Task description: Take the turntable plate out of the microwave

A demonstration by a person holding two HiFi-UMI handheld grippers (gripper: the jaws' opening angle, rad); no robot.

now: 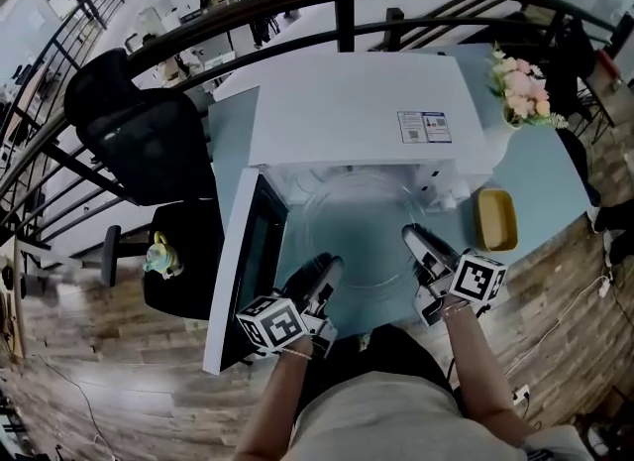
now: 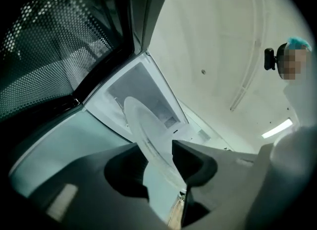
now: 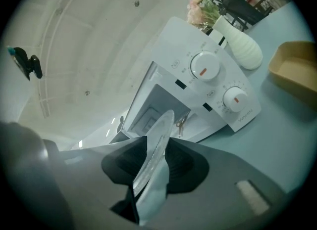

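The left gripper [image 1: 325, 269] and the right gripper [image 1: 413, 238] are built alike. Each has two blunt jaws in dark grey plastic with black scooped pads on the inner faces. In the gripper views the shells look broad, smooth and matt, and each carries a small pale rectangular patch [image 2: 62, 202] on one side. Behind the jaws each gripper has a white cube [image 1: 269, 325] with black square markers printed on its faces, one marker per face. The person wears a light beige garment [image 1: 381, 414], plain and unpatterned.
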